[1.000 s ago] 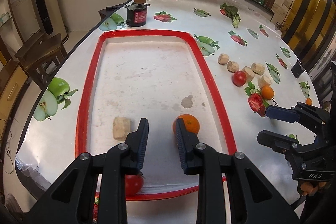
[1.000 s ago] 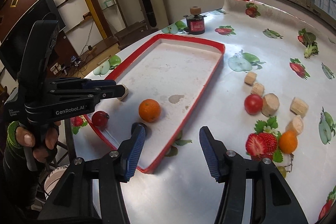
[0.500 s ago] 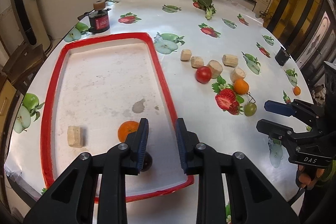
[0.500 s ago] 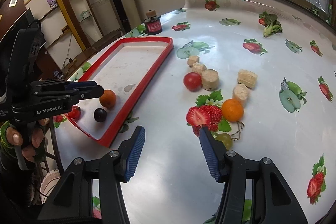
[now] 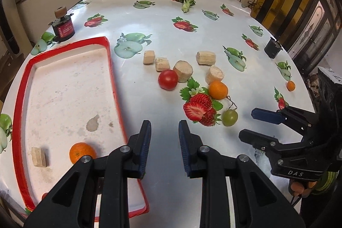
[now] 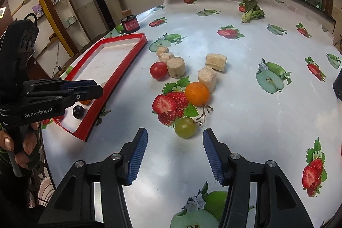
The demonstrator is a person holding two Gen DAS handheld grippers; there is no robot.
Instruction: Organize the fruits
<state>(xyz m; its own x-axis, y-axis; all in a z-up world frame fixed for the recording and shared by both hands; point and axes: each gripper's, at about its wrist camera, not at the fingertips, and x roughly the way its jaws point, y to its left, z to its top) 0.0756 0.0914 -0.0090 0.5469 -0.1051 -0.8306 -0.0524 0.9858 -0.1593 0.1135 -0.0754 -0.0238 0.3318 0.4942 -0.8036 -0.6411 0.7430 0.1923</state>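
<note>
A red-rimmed tray (image 5: 115,87) lies at the left and holds an orange (image 5: 82,152), a beige block (image 5: 39,157) and a dark grape (image 6: 78,111). To its right, loose on the fruit-print tablecloth, lie a red tomato (image 5: 168,79), an orange (image 5: 218,89), a green grape (image 5: 229,118) and several beige cylinders (image 5: 182,71). My left gripper (image 5: 164,123) hovers just right of the tray's rim, its jaws a narrow gap apart with nothing between them. My right gripper (image 6: 175,136) is open, and the green grape (image 6: 185,127) lies just beyond its tips.
A dark jar with a cork lid (image 5: 63,29) stands behind the tray. A black cup (image 5: 272,48) and a small orange (image 5: 291,85) sit near the table's right edge. The other gripper shows at the side of each view: right (image 5: 248,124), left (image 6: 98,88).
Both grippers have swung to the right, from over the tray to the tablecloth beside the loose fruit. The green grape now lies close in front of the right gripper.
</note>
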